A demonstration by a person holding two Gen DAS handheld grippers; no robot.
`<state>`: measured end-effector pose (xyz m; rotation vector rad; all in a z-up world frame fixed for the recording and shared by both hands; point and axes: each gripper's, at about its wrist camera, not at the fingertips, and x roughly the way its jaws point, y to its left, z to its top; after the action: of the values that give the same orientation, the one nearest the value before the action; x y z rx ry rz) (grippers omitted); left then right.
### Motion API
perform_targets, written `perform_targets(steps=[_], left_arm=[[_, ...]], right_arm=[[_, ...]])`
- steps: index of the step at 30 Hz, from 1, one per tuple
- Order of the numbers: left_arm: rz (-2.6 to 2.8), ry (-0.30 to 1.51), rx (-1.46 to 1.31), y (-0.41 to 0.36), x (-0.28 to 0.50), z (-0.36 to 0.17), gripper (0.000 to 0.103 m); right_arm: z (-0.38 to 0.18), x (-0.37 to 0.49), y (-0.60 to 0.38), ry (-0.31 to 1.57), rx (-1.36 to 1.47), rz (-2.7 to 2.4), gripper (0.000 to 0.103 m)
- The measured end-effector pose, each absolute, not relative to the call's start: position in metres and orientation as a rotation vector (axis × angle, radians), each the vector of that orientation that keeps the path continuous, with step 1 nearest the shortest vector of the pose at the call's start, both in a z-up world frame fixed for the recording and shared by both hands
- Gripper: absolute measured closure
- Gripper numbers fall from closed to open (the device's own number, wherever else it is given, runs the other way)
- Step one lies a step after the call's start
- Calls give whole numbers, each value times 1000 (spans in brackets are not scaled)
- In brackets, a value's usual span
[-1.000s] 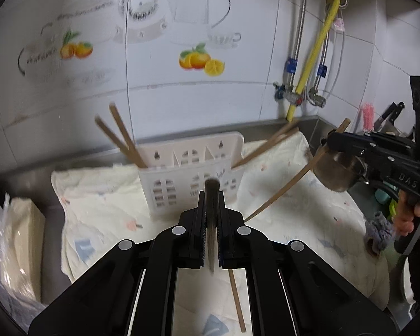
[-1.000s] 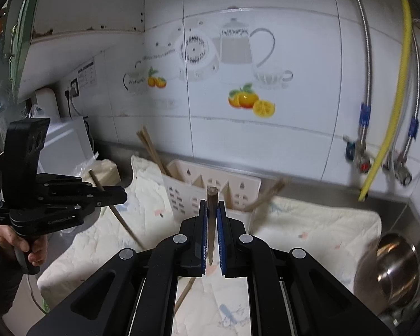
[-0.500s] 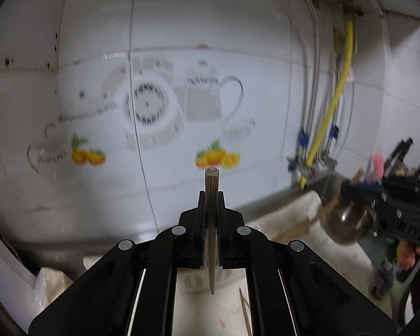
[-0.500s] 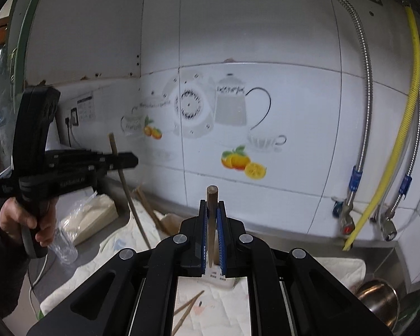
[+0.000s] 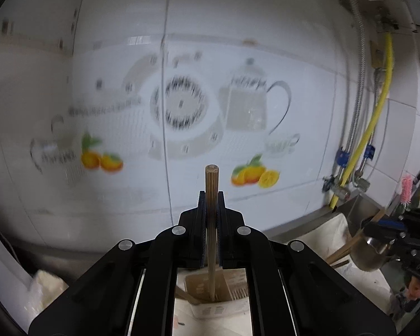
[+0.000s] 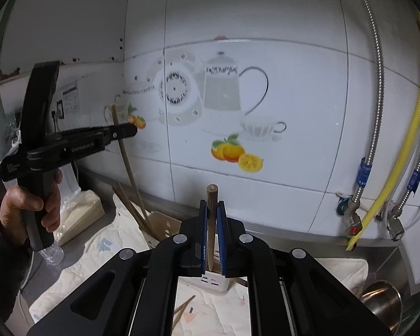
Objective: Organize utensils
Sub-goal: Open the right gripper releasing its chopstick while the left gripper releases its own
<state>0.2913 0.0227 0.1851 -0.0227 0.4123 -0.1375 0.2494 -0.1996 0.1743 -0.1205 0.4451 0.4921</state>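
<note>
1. Now, left gripper (image 5: 211, 196): jaws clenched on a chopstick (image 5: 211, 224) that stands upright between the pads, top end well above the fingertips, lower end reaching down toward the holder.
2. From the right wrist view, that gripper (image 6: 133, 131) is held by a hand (image 6: 32, 204) at the left; its chopstick (image 6: 124, 162) runs down, slightly tilted, toward the holder's left end.
3. Right gripper (image 6: 212, 204): jaws clenched on a second chopstick (image 6: 210, 224), also upright, round top end just above the fingertips.
4. From the left wrist view, the right gripper (image 5: 378, 224) shows at the right edge, with a chopstick (image 5: 358, 238) slanting down to the left. Blurred there; the grip itself is not legible.
5. Holder (image 5: 210, 288), white plastic with slotted walls, sits below my left jaws. The held chopstick's lower tip appears inside a compartment; which one, I cannot tell.
6. Same holder (image 6: 212, 280) seen under the right jaws. More chopsticks (image 6: 134, 210) lean out of its left end against the wall side.
7. Loose chopsticks (image 6: 183, 309) lie on the cloth (image 6: 92, 254) in front of the holder.
8. Cloth covers the counter; holder stands on it.
9. Steel pot (image 6: 383, 305) at the far right, beside the cloth.
10. Tiled wall (image 6: 294, 98) behind, with teapot and orange decals; a yellow hose (image 6: 406, 145) hangs at the right.
</note>
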Motion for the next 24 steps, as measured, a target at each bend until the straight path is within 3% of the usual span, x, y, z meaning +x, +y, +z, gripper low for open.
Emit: perform_targets(steps=[17, 23, 24], left_arm=[[-156, 549, -49, 30, 300, 128, 97], [-160, 550, -35, 26, 295, 128, 93], [-159, 549, -35, 26, 295, 129, 88]], right_arm=[[134, 277, -193, 538, -102, 475, 96], [129, 279, -195, 550, -98, 463, 95], [130, 279, -195, 547, -99, 461, 94]])
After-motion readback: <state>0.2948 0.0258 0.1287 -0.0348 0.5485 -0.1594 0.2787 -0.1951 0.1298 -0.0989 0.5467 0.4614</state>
